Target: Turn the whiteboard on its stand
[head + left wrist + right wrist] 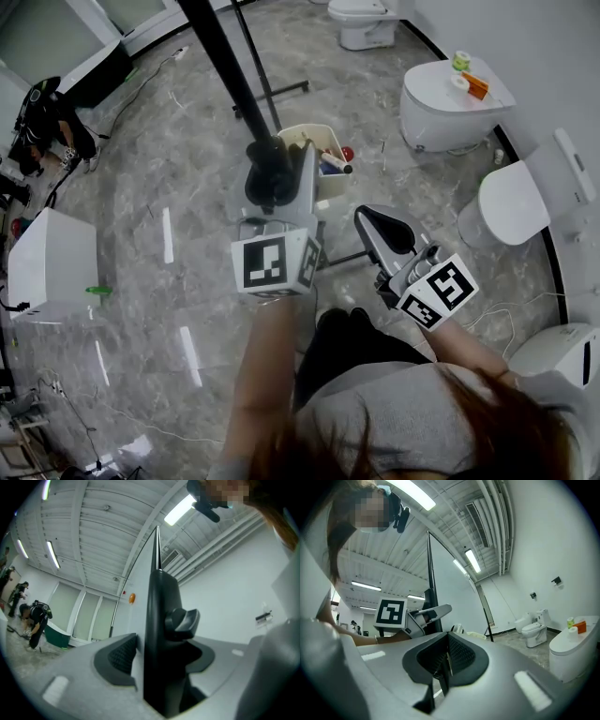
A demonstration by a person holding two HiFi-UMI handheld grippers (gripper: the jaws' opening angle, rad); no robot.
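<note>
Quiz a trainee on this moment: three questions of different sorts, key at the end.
1. True or false: the right gripper has its jaws spread wide apart.
2. What stands between the jaws of the left gripper?
A. a coiled cable
B. the stand's black post, with its knob
C. a marker pen
3. Fill in: the small box on the round white fixture is coloured ___.

Key: 1 false, the jaws are together; 2 B; 3 orange.

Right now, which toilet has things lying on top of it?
The second toilet from the top in the head view; an orange box and two rolls sit on it.
</note>
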